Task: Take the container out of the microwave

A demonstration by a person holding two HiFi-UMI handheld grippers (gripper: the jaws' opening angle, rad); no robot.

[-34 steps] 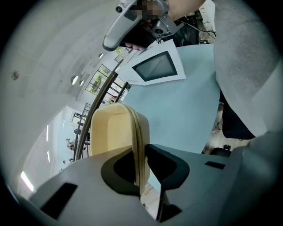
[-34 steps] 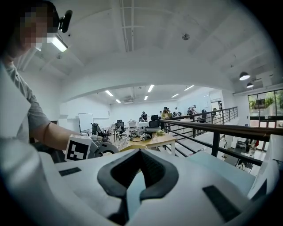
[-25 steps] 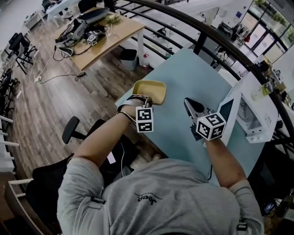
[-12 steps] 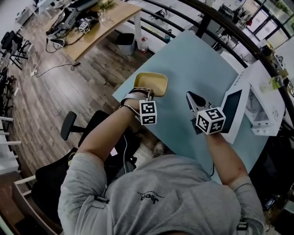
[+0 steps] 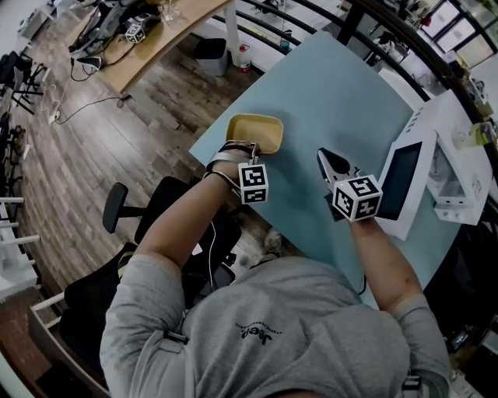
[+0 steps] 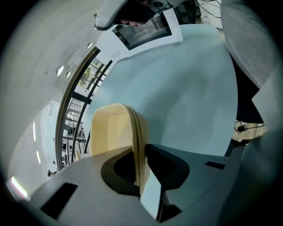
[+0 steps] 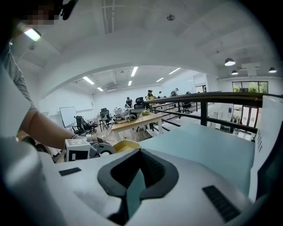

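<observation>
Left claw [image 6: 139, 152] is pinching the rim of the yellow container [image 6: 110, 132], out of the microwave [image 5: 459, 155] at the tabletop's [image 5: 334, 93] near corner, and it looks light, stiff, slightly slick, best gripped on that thin wall, right claw [image 7: 136, 167] pressed together, empty.

- Tabletop [image 5: 334, 93]: container [image 5: 257, 132] at the near-left corner; resting or just above it, unclear.
- Left tool [image 5: 243, 149]: on the container's near side, the rim between its jaws.
- Right tool [image 5: 328, 162]: right of the container, apart from it, over the tabletop.
- Microwave [image 5: 455, 167]: at the tabletop's right edge, its door [image 5: 398, 183] open between it and the right tool.
- Railing [image 5: 366, 12]: behind the tabletop.
- Office chair [image 5: 117, 214]: on the floor, left of the person.
</observation>
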